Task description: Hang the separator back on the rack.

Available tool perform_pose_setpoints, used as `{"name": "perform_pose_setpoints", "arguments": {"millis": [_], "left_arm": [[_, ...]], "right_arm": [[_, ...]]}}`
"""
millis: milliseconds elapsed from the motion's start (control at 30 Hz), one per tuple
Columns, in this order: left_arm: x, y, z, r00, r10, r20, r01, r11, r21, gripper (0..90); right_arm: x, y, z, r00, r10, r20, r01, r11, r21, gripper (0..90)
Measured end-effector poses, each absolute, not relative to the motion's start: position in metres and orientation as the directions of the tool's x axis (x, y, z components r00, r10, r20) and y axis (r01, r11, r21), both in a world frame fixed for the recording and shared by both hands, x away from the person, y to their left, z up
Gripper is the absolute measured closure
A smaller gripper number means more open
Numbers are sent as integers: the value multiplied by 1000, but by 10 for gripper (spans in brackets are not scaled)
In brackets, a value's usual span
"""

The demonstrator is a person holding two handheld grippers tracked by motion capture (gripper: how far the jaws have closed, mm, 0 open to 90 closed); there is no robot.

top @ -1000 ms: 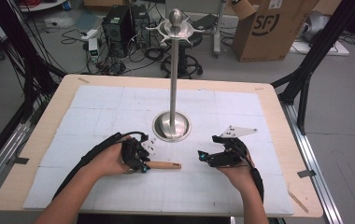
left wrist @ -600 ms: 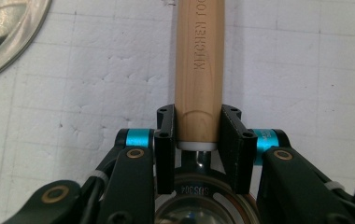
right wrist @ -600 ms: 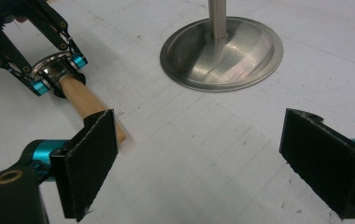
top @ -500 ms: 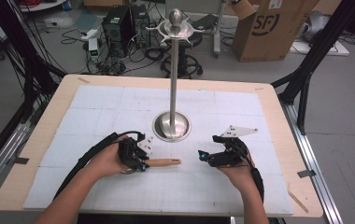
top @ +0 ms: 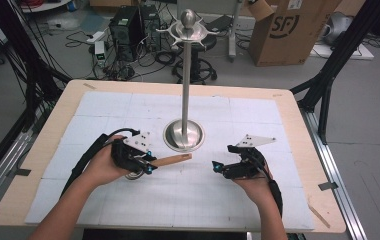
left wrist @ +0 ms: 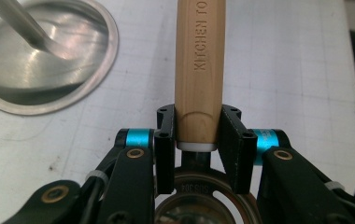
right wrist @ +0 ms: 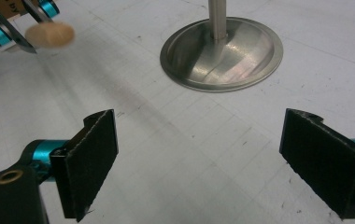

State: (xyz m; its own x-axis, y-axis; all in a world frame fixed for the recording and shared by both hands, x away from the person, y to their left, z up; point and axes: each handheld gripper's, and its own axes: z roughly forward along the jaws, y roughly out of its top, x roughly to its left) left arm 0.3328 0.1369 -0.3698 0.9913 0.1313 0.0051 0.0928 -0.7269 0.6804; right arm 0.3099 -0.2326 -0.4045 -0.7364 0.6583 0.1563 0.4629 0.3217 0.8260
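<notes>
My left gripper is shut on the wooden handle of a kitchen utensil, left of the stand's base. In the left gripper view both pads clamp the handle near its metal end, and a round steel part shows beneath the jaws. The handle points right, toward my right gripper. That one rests low over the mat with its jaws wide apart and nothing between the pads. The right gripper view shows the handle's end at the upper left.
A steel hanging stand has its round base mid-table, a tall pole and hooks at the top. A white gridded mat covers the wooden table. Beyond the far edge are a cardboard box, a computer and cables.
My left gripper has lifted the utensil off the mat and carried it a little toward the stand's base. The right gripper has kept still.
</notes>
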Motion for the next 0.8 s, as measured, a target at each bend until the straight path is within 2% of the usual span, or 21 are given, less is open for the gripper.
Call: {"name": "perform_pose_setpoints", "arguments": {"millis": [500,800], "left_arm": [[342,171,-343,986,146,-80,147,-547,824,692],[348,189,-319,975,198,-98,179,-446,877,692]], "right_arm": [[310,-233,-405,-738,656,159,467,325,823,104],[310,-232,-405,-738,657,157,465,325,823,104]]}}
